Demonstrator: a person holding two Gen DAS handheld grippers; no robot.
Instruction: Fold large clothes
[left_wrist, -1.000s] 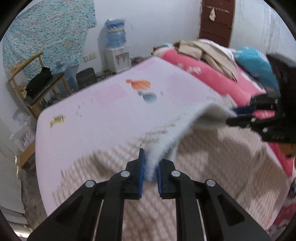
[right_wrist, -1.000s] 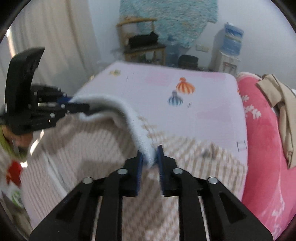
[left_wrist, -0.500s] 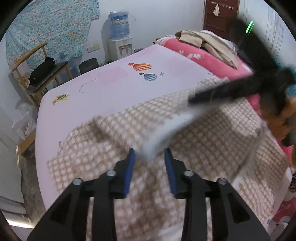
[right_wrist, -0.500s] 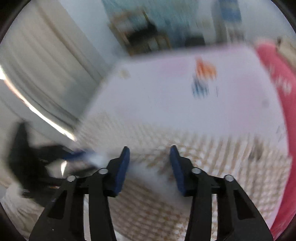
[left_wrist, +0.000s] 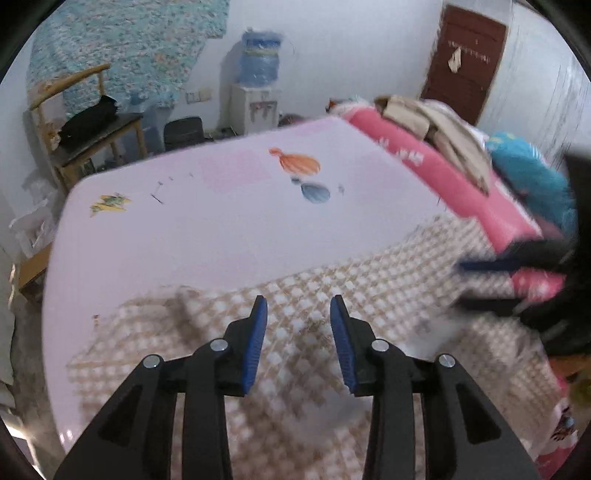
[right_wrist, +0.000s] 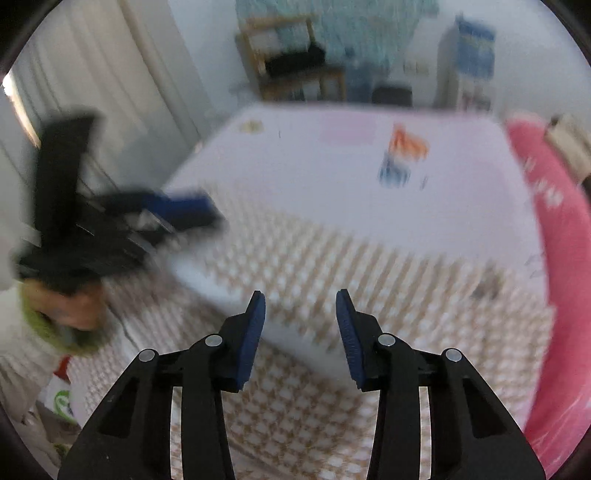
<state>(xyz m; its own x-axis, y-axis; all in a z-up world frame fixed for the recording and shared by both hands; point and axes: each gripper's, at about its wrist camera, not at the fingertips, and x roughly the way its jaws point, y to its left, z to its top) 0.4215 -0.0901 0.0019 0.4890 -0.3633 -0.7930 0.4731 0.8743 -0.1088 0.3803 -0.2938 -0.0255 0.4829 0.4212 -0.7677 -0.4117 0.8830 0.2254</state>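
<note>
Beige-and-white checked fleece garment (left_wrist: 369, 295) lies doubled over on the pink bed sheet (left_wrist: 221, 229); left gripper (left_wrist: 298, 343) and right gripper (right_wrist: 300, 336) hover with jaws spread, empty, apparently to let the fold settle.

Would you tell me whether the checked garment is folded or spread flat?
Folded: checked garment shows a doubled edge, white underside facing up over its lower layer.
</note>
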